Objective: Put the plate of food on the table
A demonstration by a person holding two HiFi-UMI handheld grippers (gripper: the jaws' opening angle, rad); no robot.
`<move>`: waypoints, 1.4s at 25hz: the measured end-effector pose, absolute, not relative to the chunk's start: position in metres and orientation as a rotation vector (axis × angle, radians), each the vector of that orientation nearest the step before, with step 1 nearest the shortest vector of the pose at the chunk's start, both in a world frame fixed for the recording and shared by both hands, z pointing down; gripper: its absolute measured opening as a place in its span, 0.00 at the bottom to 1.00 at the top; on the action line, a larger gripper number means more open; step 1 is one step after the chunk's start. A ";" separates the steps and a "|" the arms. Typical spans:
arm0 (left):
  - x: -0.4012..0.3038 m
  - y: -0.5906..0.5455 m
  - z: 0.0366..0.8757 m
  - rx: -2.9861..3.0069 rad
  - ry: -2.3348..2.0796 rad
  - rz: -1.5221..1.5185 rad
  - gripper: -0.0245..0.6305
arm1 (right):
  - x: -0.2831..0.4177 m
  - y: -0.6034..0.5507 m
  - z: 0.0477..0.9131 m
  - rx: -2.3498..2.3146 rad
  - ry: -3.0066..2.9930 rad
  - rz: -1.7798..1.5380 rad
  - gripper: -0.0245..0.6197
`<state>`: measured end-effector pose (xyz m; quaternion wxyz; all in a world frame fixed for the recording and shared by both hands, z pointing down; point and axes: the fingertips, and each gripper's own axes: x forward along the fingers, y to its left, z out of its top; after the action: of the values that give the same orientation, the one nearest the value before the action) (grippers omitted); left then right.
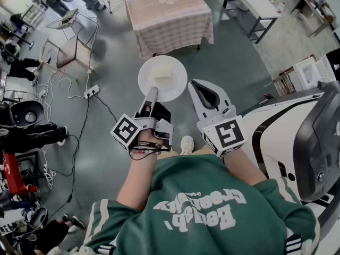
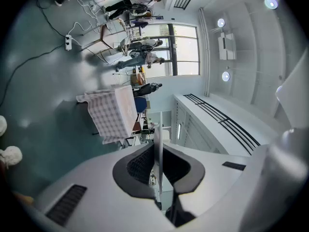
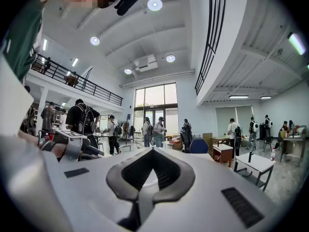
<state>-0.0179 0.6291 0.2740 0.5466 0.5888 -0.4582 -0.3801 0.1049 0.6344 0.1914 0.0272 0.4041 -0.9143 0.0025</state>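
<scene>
Plate (image 1: 162, 78) is in your left gripper (image 1: 151, 93), pinched by its near rim. In the left gripper view that rim shows as a thin white edge standing between the two black pads (image 2: 140, 166). The jaws are drawn in narrow and press on it from both sides.

You hold the round white plate out level in front of you, over the grey floor (image 1: 117, 126). Food (image 1: 163, 73), a pale block, lies near the plate's middle.

Your table (image 1: 169, 15), draped in a checked cloth, stands ahead of the plate and apart from it, with bare floor between them. So the plate is not on it yet. The left gripper view shows the same table (image 2: 113, 111) beyond the jaws, lying sideways in the picture.

Your right gripper (image 1: 195, 85) is just beside the plate's right edge; whether it touches the rim cannot be told. Its jaws are together, tips meeting, and they hold nothing. The right gripper view shows only the hall beyond the closed tips (image 3: 152, 152).

To your left a power strip (image 1: 91, 92) lies on the floor, with a chair (image 1: 69, 52) past it. Your shoe (image 1: 186, 144) shows between the two grippers, below the plate in the head view.
</scene>
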 end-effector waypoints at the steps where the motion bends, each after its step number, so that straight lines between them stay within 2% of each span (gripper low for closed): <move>1: -0.017 0.630 0.275 1.386 -1.082 -0.903 0.08 | 0.105 0.634 0.192 1.250 -2.822 0.008 0.06; 10: -0.009 0.630 0.273 1.414 -1.081 -0.905 0.08 | 0.122 0.627 0.200 1.326 -2.807 0.109 0.06; 35: 0.015 0.581 0.255 1.515 -1.021 -0.946 0.08 | 0.149 0.587 0.202 1.379 -2.844 0.071 0.06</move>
<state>0.0149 0.5808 0.2554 0.5161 0.6307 -0.4251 -0.3938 0.1490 0.5867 0.2020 -0.0098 0.4362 -0.8995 0.0224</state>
